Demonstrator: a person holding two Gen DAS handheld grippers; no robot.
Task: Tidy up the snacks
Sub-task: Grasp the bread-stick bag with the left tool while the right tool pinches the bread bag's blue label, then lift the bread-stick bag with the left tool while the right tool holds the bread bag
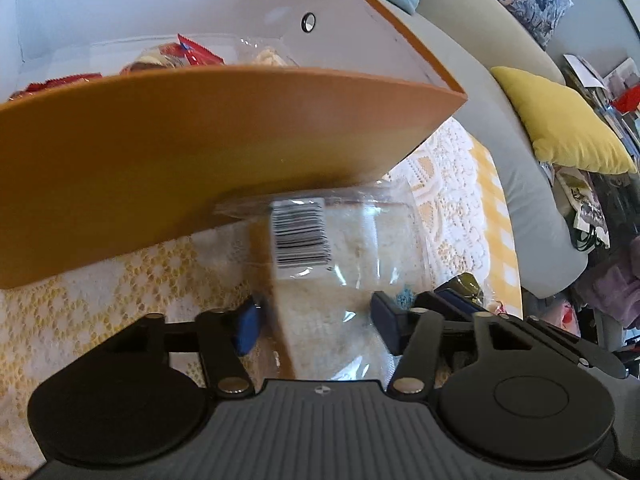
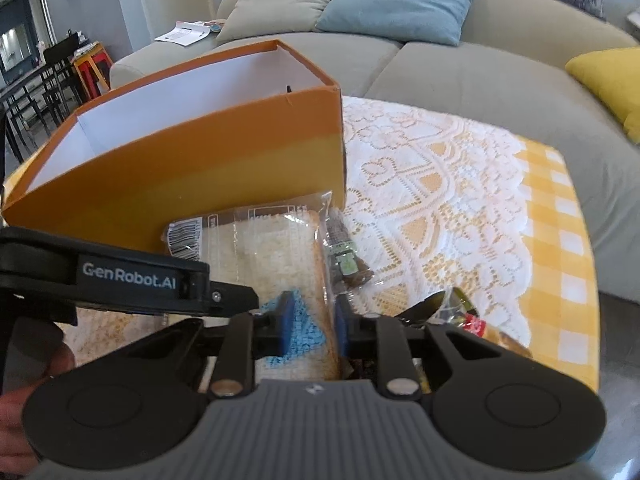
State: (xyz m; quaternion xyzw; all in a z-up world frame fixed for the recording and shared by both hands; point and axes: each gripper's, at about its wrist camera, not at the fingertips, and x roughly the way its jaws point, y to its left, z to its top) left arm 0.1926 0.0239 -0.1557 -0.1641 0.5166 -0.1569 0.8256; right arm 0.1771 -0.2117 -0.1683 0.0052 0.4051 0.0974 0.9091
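Orange cardboard box (image 2: 192,160), one, on the table's left side, open top, red-wrapped snacks (image 1: 200,54) already inside. One clear-bagged bread pack (image 2: 276,248) lies just right of centre, touching the box's front wall. Left gripper (image 1: 314,320): fingers apart, straddling the pack, not visibly pinching. Right gripper (image 2: 310,322): pads look clamped on the pack's crust edge. Likely step: lift the pack into the box. Best raise it clear of the rim first, since the film is slippery. A few small wrapped snacks (image 2: 344,264) lie right of it; count unclear.
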